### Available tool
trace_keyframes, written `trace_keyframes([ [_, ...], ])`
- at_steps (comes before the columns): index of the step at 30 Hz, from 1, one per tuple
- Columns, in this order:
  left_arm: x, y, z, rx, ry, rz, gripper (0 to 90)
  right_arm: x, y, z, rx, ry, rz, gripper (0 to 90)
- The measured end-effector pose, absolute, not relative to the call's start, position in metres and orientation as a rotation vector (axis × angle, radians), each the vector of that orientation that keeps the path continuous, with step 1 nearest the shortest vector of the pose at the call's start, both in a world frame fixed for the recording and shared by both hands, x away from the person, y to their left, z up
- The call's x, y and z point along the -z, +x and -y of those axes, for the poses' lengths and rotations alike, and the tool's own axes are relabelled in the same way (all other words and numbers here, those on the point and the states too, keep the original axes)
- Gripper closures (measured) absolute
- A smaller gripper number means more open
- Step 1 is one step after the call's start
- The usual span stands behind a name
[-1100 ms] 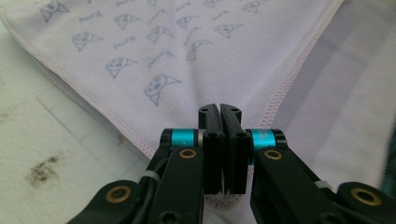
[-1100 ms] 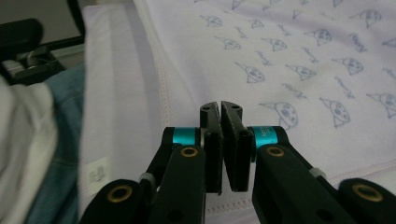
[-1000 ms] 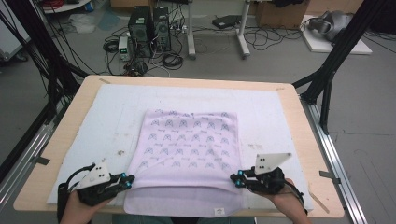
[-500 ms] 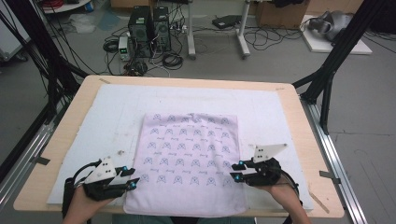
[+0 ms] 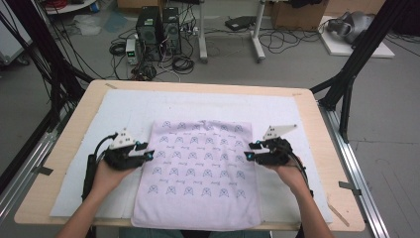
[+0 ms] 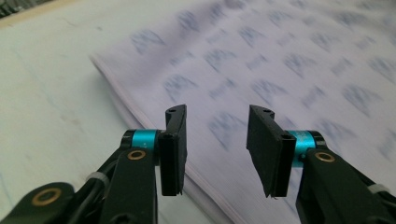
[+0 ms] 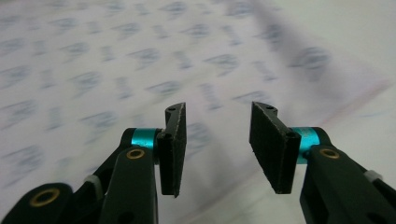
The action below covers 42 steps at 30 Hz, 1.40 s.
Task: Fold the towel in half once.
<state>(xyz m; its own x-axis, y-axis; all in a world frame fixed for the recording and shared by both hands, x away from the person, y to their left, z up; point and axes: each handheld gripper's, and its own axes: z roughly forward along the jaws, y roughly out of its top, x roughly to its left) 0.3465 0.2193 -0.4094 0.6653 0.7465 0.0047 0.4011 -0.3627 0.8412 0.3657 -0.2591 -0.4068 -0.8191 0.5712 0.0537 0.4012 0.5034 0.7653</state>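
While both hands are hovering at the towel's sides, the scene from the person's edge outward is reading like this:

Near hem: the pink patterned towel is lying flat in the middle of the white mat, its near edge reaching almost to the table's front lip.

Left gripper: it is sitting at the towel's left edge, jaws standing partly apart after just opening, nothing between them; in the left gripper view the hem is passing below the pads, not pinched.

Right gripper: it is hanging at the right edge, jaws likewise part open and widening just now, holding nothing.

Far side: the far hem is lying well short of the wooden table rim.

Risk: if one gripper is closing over the doubled edge unevenly, it is probably catching a single layer or the mat beneath, and a fold is likely coming out skewed.

Risk: pulling with one side gripped late is liable to drag the cloth askew.
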Motion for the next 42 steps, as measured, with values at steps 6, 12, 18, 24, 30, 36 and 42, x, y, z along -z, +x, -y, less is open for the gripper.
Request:
trace_keyframes([
  [6, 0.41, 0.41, -0.217, -0.537, 1.934, -1.08, 53.0, 0.405, 0.425, 0.263, -1.151, 0.989, -2.421, 49.7],
  [12, 0.425, 0.443, -0.206, -0.465, 1.934, -1.207, 46.4, 0.416, 0.454, 0.256, -1.096, 1.082, -2.4, 51.3],
  [18, 0.427, 0.444, -0.201, -0.539, 1.932, -1.252, 87.8, 0.42, 0.454, 0.252, -1.039, 1.097, -2.38, 87.3],
  [24, 0.413, 0.437, -0.208, -0.647, 1.877, -1.267, 76.5, 0.405, 0.447, 0.265, -1.007, 1.105, -2.315, 89.3],
  [30, 0.42, 0.441, -0.212, -0.566, 1.929, -1.277, 48.9, 0.411, 0.45, 0.262, -1.055, 1.132, -2.339, 60.0],
  [36, 0.438, 0.45, -0.208, -0.517, 1.986, -1.316, 42.4, 0.43, 0.458, 0.254, -1.011, 1.174, -2.384, 47.5],
  [42, 0.438, 0.453, -0.202, -0.556, 1.985, -1.258, 87.2, 0.435, 0.462, 0.248, -1.02, 1.162, -2.42, 86.9],
])
